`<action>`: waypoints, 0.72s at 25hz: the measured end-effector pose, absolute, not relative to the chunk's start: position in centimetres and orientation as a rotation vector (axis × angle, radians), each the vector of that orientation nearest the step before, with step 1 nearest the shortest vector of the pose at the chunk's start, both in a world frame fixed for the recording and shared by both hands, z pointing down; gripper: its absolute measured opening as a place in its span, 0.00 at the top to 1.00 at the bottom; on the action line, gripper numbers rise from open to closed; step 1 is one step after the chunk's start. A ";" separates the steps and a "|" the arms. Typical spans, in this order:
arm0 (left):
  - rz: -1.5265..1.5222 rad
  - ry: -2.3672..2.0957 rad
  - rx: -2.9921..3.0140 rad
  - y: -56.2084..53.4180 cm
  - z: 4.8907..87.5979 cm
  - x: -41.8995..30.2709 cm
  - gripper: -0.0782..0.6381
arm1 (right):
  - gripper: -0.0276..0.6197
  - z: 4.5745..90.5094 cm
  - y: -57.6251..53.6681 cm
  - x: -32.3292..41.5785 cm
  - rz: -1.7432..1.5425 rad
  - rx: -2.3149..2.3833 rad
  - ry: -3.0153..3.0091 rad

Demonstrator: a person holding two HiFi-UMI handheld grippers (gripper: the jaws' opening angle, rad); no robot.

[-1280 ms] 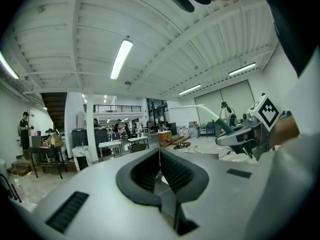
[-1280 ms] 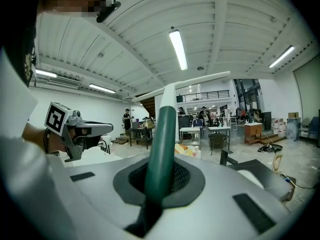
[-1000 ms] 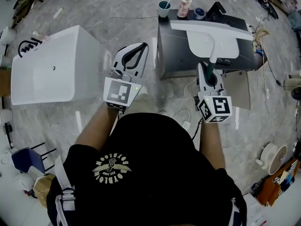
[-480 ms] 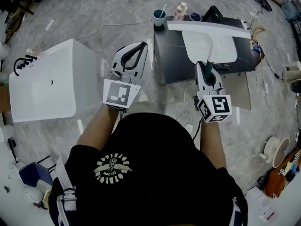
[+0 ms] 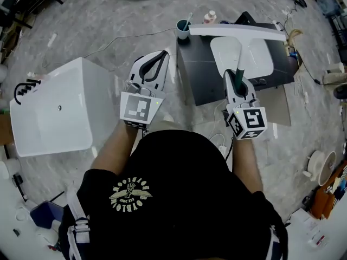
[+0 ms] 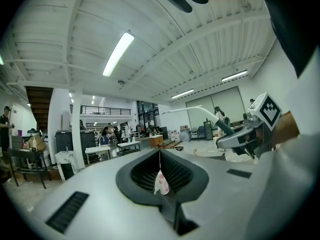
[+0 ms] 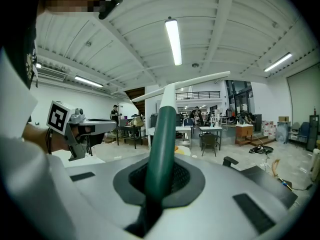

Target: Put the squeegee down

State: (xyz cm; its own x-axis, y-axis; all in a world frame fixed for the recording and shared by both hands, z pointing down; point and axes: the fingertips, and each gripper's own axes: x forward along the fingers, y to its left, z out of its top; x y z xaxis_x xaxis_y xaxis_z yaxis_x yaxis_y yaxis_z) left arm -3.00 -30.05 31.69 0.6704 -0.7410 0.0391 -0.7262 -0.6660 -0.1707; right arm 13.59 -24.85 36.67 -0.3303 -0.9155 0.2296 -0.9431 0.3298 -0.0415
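The squeegee has a dark green handle (image 5: 238,73) and a long white blade (image 5: 237,32). My right gripper (image 5: 237,75) is shut on the handle and holds the blade crosswise above the white sink basin (image 5: 259,58) of a dark cabinet (image 5: 198,75). In the right gripper view the handle (image 7: 161,134) rises from between the jaws to the blade (image 7: 187,85). My left gripper (image 5: 164,54) is shut on nothing, left of the cabinet over the floor. In its own view the left gripper (image 6: 160,153) has only a small tag hanging by its closed pads.
A large white tub (image 5: 59,110) stands on the floor at left. On the cabinet's back edge stand a cup with a toothbrush (image 5: 183,27) and a small bottle (image 5: 210,17). Cables run over the marble floor (image 5: 124,15). Clutter lines the room's right edge.
Both grippers have travelled forward with the person toward the cabinet. The tub and cabinet sit lower in the head view. The right gripper keeps its hold on the squeegee.
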 end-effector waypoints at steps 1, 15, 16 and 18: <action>-0.151 1.208 -2.742 -30.6 31.6 -3.3 0.86 | 0.91 36.5 -25.3 13.3 0.243 1.715 -2.419; -0.150 1.153 -2.834 -34.4 34.1 -4.9 0.86 | 0.91 39.6 -27.9 12.2 0.358 1.728 -2.312; -0.150 1.143 -2.837 -34.5 34.2 -4.6 0.86 | 0.91 40.2 -27.9 12.3 0.387 1.724 -2.307; -0.169 1.138 -2.846 -34.6 34.6 -4.3 0.86 | 0.91 41.4 -28.0 12.6 0.445 1.712 -2.299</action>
State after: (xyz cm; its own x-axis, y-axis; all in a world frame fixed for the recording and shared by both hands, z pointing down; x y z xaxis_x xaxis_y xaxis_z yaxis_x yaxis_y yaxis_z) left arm -4.32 -34.56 34.62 0.7196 -0.6903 0.0753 -0.6824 -0.7230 -0.1077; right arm 12.58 -27.95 41.37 -0.2846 -0.8856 0.3671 -0.9586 0.2671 -0.0990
